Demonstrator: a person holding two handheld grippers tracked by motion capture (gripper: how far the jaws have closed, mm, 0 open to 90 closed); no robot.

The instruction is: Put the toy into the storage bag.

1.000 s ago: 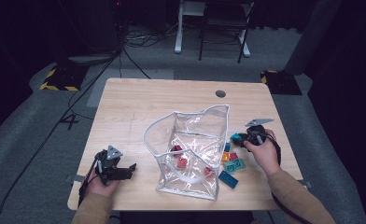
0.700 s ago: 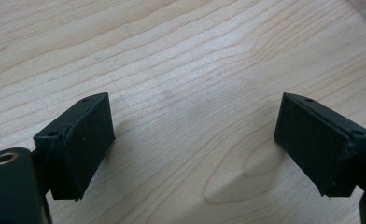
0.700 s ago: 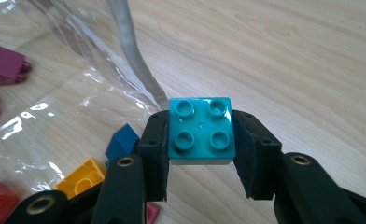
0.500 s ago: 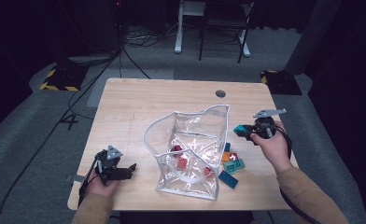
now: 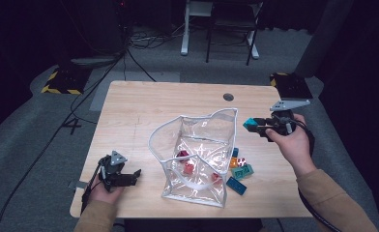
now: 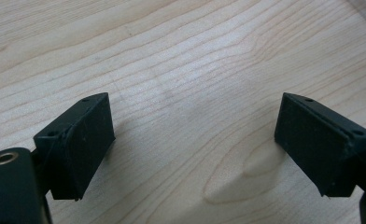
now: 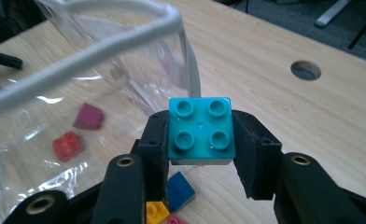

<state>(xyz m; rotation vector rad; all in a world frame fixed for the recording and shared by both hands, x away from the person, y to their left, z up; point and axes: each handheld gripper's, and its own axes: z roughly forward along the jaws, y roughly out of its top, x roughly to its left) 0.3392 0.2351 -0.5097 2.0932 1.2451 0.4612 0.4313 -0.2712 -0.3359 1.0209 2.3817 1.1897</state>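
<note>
I'm pinching the teal brick point(image 7: 200, 130) in my right gripper point(image 7: 200, 140), its underside hiding; my left gripper point(image 6: 195, 144) is sitting spread over bare bench point(image 6: 181, 60), clear bag point(image 5: 197, 150) reflections blurring the bricks inside.

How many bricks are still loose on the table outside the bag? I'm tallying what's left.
About 5, clustered by the clear bag's right side: blue, orange, red-and-white, green, blue. Others may be hidden.

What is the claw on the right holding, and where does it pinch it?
The right claw pinches a turquoise block by two opposite sides, studs showing on top.
</note>
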